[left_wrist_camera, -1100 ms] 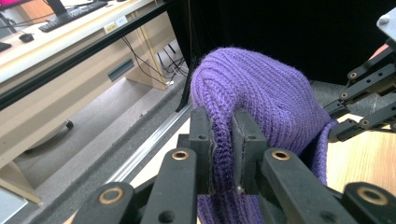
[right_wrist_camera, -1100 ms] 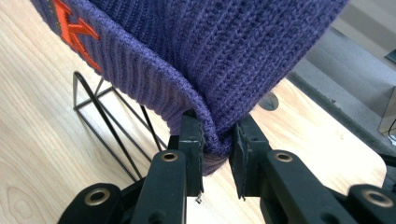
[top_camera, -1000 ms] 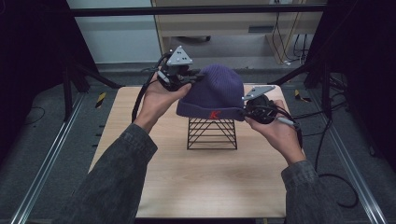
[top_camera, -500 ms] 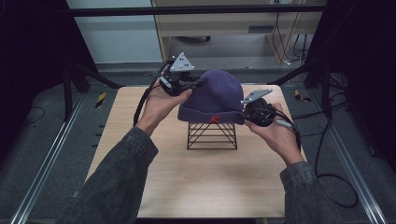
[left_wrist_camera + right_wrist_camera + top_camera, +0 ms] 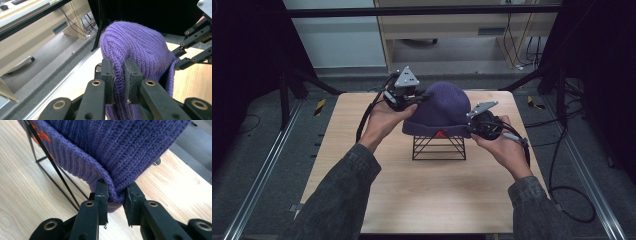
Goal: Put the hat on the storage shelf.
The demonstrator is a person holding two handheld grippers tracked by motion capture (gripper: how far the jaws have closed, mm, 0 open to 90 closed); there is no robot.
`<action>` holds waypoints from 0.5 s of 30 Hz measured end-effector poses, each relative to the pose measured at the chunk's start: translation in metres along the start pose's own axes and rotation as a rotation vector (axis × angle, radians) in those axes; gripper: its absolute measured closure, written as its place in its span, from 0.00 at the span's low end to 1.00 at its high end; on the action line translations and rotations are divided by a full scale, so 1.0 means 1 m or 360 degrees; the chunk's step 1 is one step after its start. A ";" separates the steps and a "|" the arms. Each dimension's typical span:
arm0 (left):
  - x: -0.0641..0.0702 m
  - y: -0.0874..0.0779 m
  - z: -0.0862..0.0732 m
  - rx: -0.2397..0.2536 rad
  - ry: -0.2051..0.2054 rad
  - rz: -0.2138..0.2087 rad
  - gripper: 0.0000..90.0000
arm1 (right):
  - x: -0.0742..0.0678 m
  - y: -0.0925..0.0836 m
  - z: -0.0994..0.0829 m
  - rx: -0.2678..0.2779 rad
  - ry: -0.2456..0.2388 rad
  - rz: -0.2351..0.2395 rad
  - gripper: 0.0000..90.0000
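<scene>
A purple knit beanie (image 5: 441, 107) with a small red mark on its cuff sits over a black wire stand (image 5: 438, 148) in the middle of the wooden table (image 5: 427, 200). My left gripper (image 5: 412, 100) is shut on the beanie's left edge, and the left gripper view has a fold of the beanie (image 5: 140, 47) pinched between the jaws of the left gripper (image 5: 119, 82). My right gripper (image 5: 474, 125) is shut on the cuff at the right side. In the right gripper view the beanie (image 5: 117, 147) has its rolled cuff clamped in the right gripper (image 5: 116, 197), with a leg of the stand (image 5: 53, 167) just left.
Metal rails run along both sides of the table. Cables (image 5: 562, 165) lie on the floor to the right. A pale cabinet (image 5: 452, 25) stands beyond the far edge. Bare tabletop lies in front of the stand.
Both grippers have come down a little with the beanie, which now sits lower over the wire stand.
</scene>
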State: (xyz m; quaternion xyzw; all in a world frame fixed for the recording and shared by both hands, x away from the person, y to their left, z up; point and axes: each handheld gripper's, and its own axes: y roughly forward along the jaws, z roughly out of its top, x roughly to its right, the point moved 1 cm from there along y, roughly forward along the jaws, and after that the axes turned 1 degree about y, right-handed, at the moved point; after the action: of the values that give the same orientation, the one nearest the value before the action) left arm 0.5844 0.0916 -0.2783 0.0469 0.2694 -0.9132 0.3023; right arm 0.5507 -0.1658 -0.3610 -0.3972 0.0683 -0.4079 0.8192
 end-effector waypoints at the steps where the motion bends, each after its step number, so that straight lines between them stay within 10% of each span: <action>1: 0.001 0.000 -0.001 0.0008 0.0001 -0.0003 0.88 | 0.000 -0.001 0.000 -0.0007 -0.0008 -0.0006 0.83; 15: 0.006 0.005 -0.026 -0.0031 -0.0027 -0.0021 0.88 | -0.008 0.010 -0.011 -0.0053 -0.0029 0.0015 0.81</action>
State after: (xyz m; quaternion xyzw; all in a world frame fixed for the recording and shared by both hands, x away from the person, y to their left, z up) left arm 0.5805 0.0981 -0.3043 0.0344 0.2760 -0.9129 0.2989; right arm 0.5471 -0.1635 -0.3777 -0.4141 0.0695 -0.3994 0.8150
